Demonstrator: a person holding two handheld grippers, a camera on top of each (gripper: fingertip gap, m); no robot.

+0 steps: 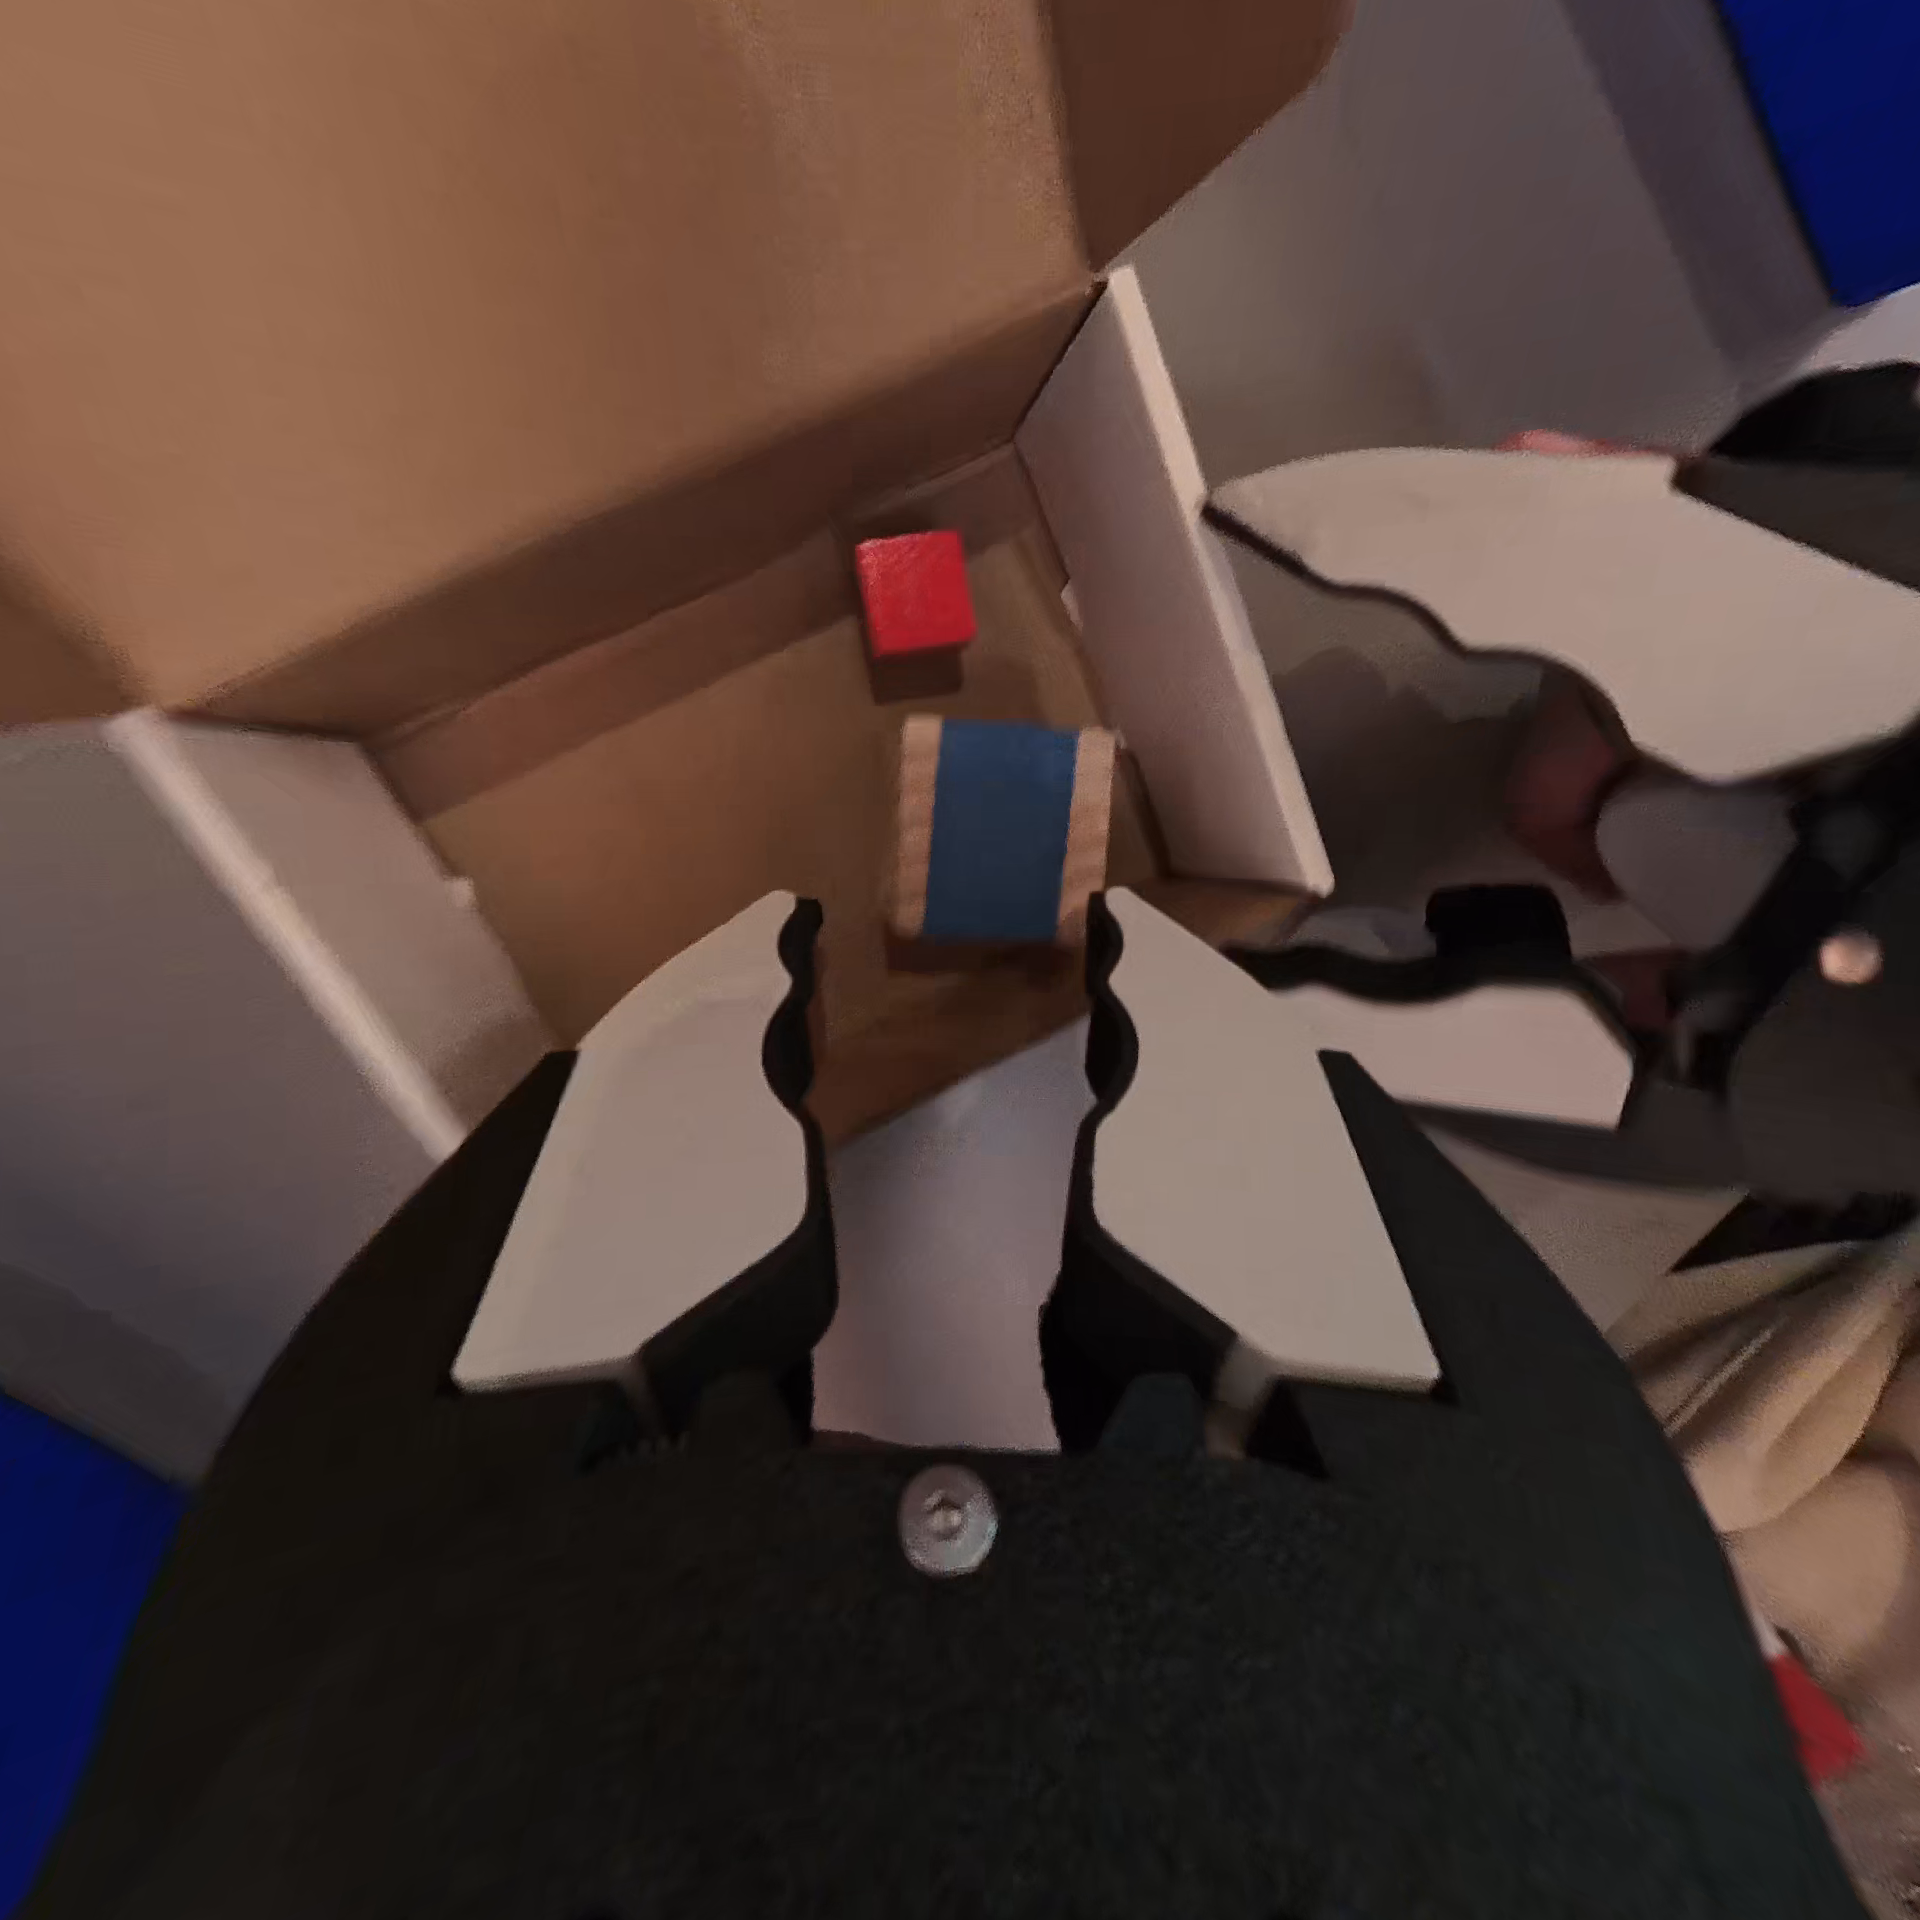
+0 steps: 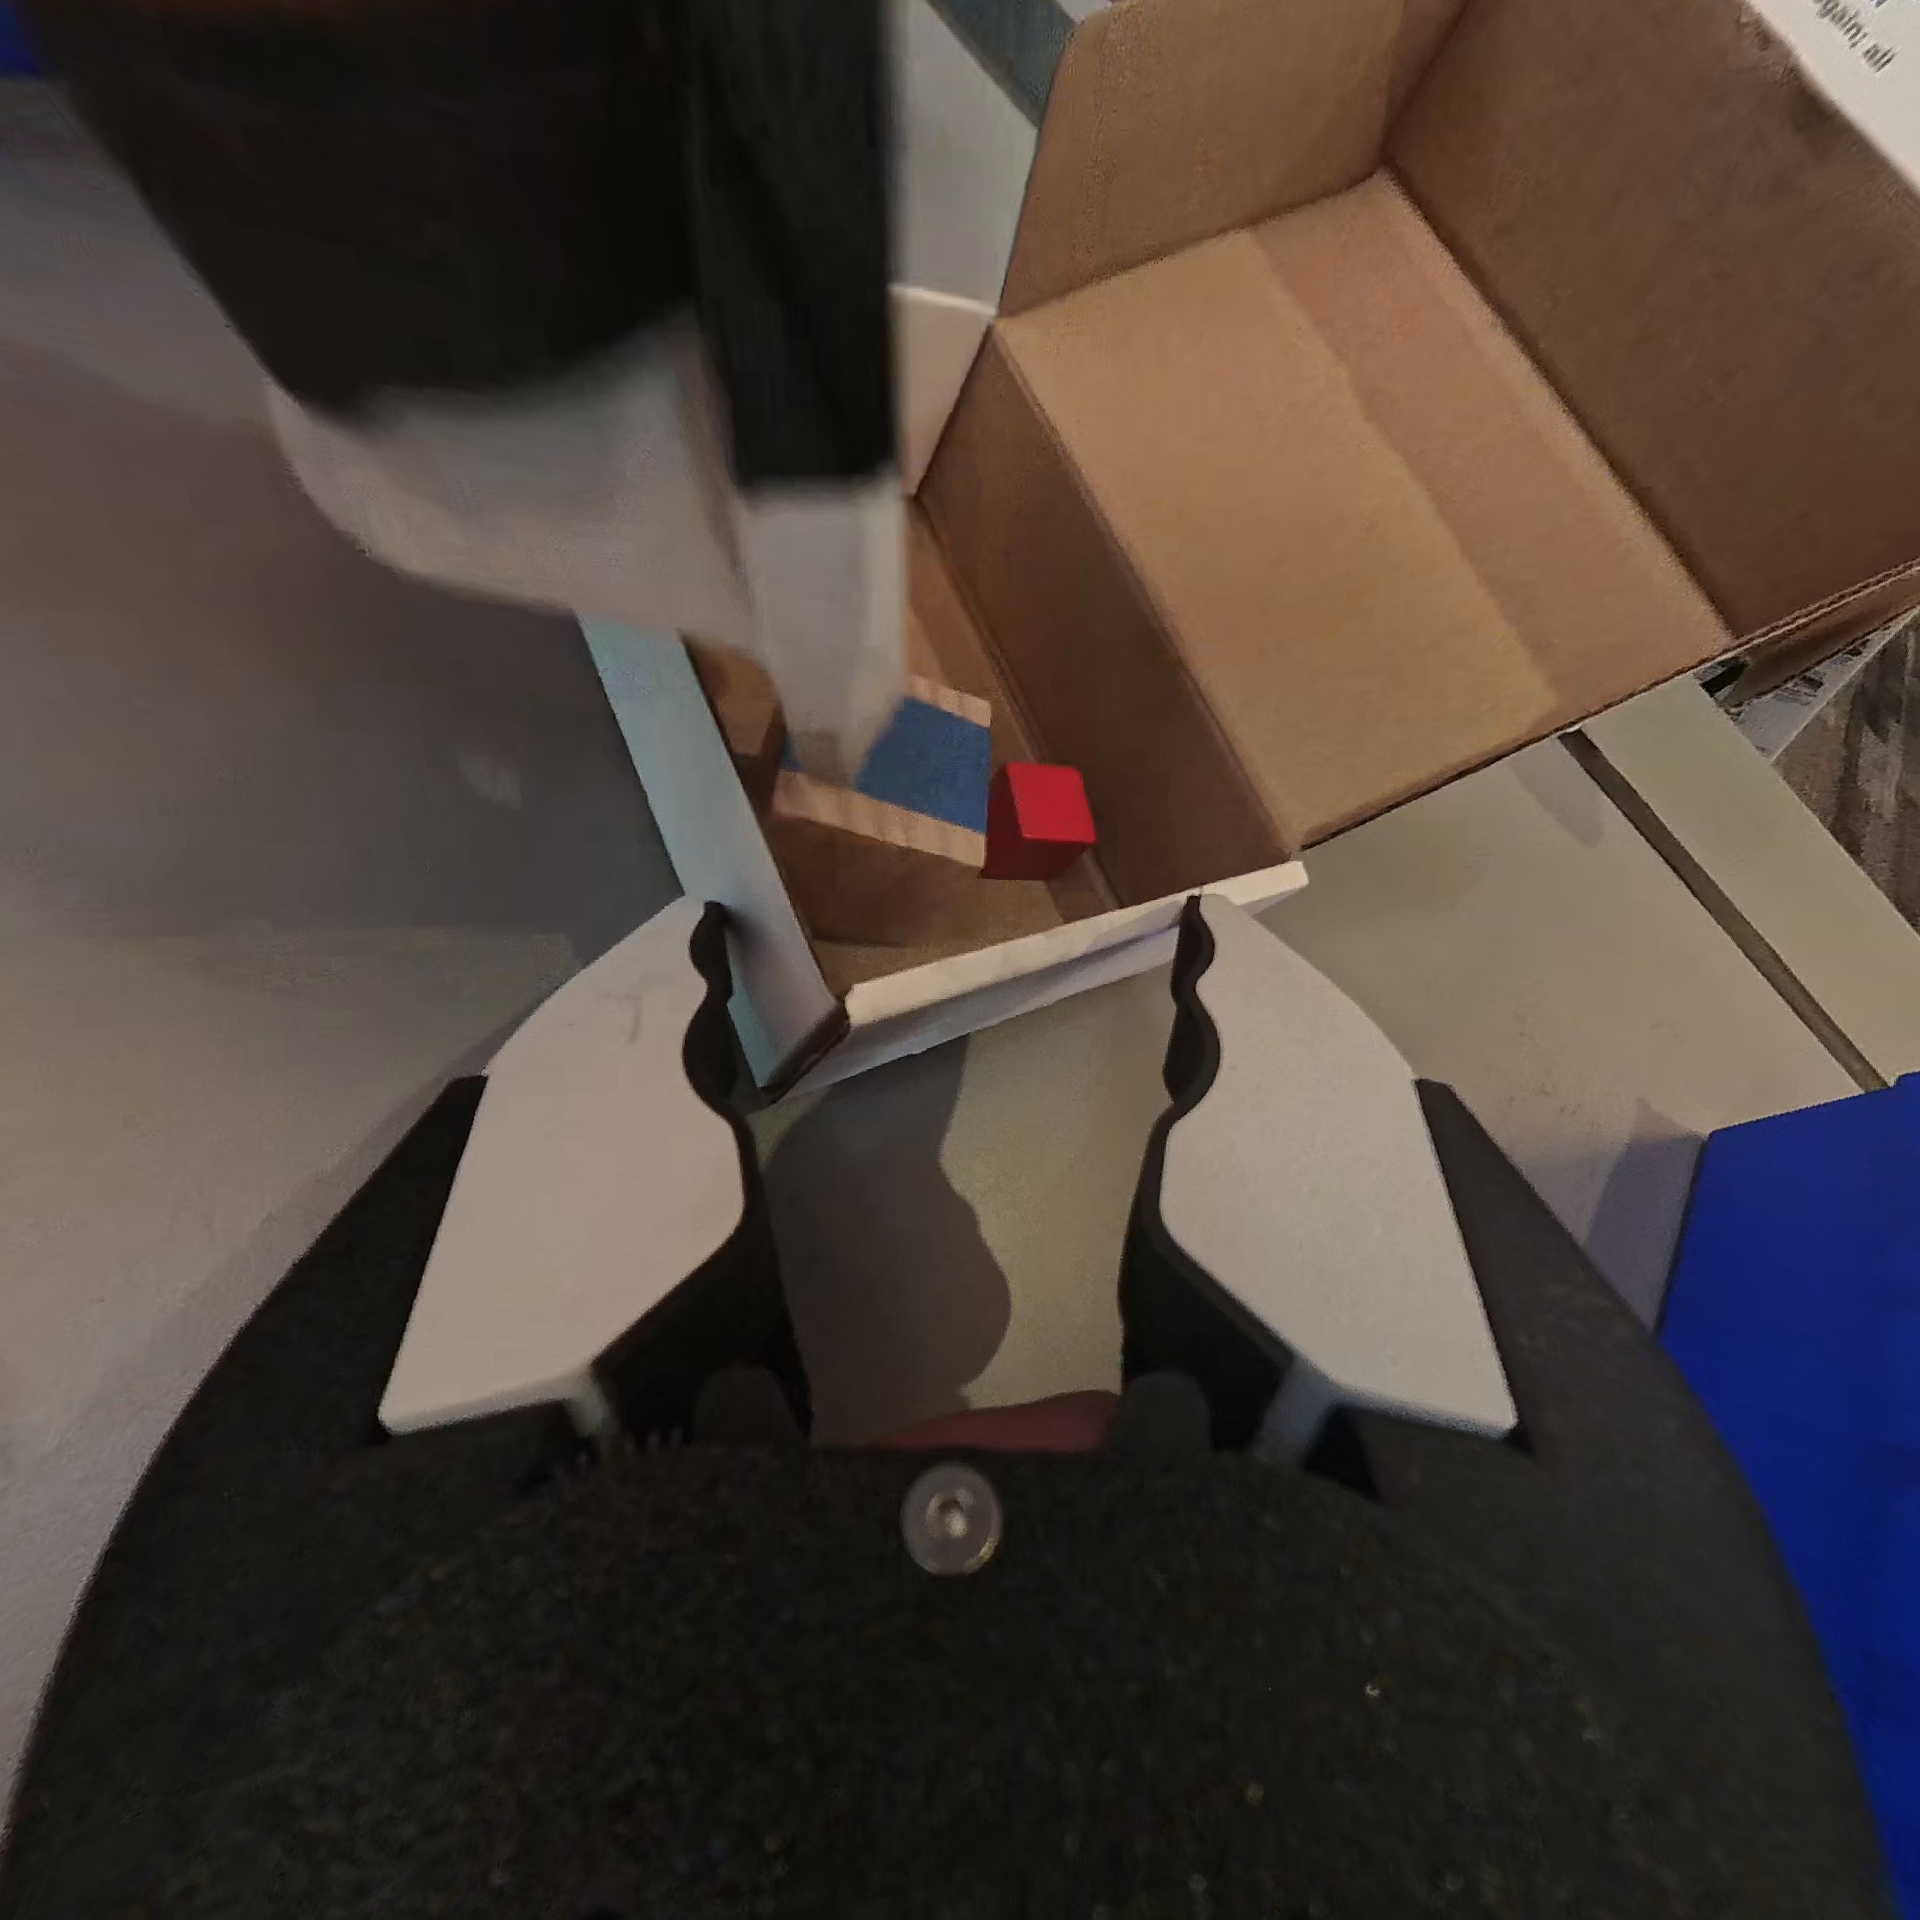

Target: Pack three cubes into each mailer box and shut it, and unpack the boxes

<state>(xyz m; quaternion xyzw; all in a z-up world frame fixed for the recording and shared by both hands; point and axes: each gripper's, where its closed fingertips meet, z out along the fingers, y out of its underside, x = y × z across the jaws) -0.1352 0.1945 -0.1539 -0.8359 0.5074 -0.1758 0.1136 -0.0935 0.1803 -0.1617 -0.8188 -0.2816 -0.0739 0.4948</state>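
Observation:
An open mailer box [image 1: 1164,582], white outside and brown inside, holds a small red cube [image 1: 914,592] and a larger wooden cube with a blue face [image 1: 1003,826]. My left gripper [image 1: 956,914] is open and empty, just in front of and above the blue cube. In the right wrist view the box [image 2: 1039,956] shows the red cube [image 2: 1039,821] and the blue cube [image 2: 930,774], with the blurred left gripper [image 2: 790,623] reaching down over them. My right gripper [image 2: 953,914] is open and empty, its fingers astride the box's near corner. It also shows in the left wrist view [image 1: 1226,727].
The box lid [image 2: 1351,520] stands open behind the cubes. Another white box [image 2: 1849,62] shows at the top right. A blue object [image 2: 1787,1351] lies on the grey table [image 2: 260,831] at the right. A person's beige clothing [image 1: 1766,1455] is at the right. To the blue object [image 2: 1787,1351]: right tips about 20 cm, left tips about 25 cm.

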